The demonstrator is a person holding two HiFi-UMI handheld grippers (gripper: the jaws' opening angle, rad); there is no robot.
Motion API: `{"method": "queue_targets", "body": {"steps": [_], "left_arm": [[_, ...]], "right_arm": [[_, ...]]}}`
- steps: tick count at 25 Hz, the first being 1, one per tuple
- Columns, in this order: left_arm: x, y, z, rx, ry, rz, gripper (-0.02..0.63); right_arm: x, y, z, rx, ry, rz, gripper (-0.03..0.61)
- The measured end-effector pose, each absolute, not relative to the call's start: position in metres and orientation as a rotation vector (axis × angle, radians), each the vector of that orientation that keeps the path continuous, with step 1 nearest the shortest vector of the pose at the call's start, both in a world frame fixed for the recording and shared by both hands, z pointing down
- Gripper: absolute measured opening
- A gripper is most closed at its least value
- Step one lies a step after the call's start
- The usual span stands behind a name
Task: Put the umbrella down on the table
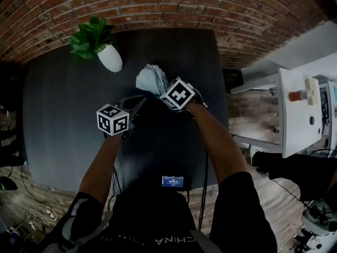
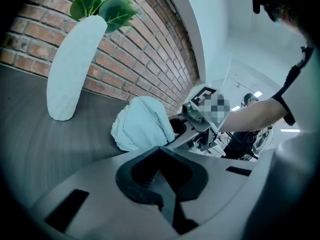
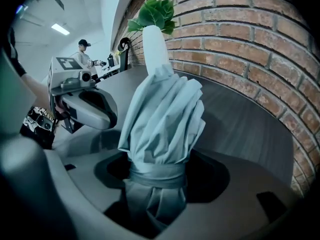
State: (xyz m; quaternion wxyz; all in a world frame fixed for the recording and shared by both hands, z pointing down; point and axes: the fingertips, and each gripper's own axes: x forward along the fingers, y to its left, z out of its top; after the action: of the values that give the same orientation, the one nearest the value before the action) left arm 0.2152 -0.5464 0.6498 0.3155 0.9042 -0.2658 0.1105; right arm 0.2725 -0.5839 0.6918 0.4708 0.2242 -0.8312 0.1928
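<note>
A folded pale blue umbrella [image 1: 151,79] is held above the dark table [image 1: 58,120], a strap bound round its cloth. My right gripper [image 1: 159,87] is shut on the umbrella [image 3: 162,114] at the strap, and the bundle points away toward the brick wall. In its own view the right gripper [image 3: 157,184] has its jaws wide round the cloth. My left gripper [image 1: 139,105] hovers just left of the umbrella [image 2: 142,124], tips pointing at it. The left gripper [image 2: 161,151] has its jaws shut, and I see nothing between them.
A white vase [image 1: 109,58] with green leaves stands at the table's back left, near the brick wall [image 1: 174,4]. A small device with a lit screen [image 1: 172,182] lies at the near table edge. White furniture [image 1: 297,109] stands to the right.
</note>
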Motion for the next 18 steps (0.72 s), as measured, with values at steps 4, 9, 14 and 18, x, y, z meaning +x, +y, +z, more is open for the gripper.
{"method": "queue_targets", "body": {"steps": [4, 9, 14, 18], "left_arm": [[0.2130, -0.5479, 0.6543, 2.370, -0.703, 0.293, 0.003], [0.2123, -0.5480, 0.6586, 2.364, -0.698, 0.299, 0.003], [0.2118, -0.5481, 0.6603, 2.358, -0.698, 0.301, 0.003], [0.2132, -0.5468, 0.6607, 2.356, -0.693, 0.302, 0.003]], "right_arm": [[0.2701, -0.5849, 0.6968, 0.533, -2.027, 0.461, 0.304], [0.2691, -0.5866, 0.7010, 0.521, -2.024, 0.454, 0.304], [0.2686, -0.5864, 0.7025, 0.513, -2.031, 0.466, 0.304], [0.2686, -0.5860, 0.7031, 0.508, -2.038, 0.472, 0.304]]}}
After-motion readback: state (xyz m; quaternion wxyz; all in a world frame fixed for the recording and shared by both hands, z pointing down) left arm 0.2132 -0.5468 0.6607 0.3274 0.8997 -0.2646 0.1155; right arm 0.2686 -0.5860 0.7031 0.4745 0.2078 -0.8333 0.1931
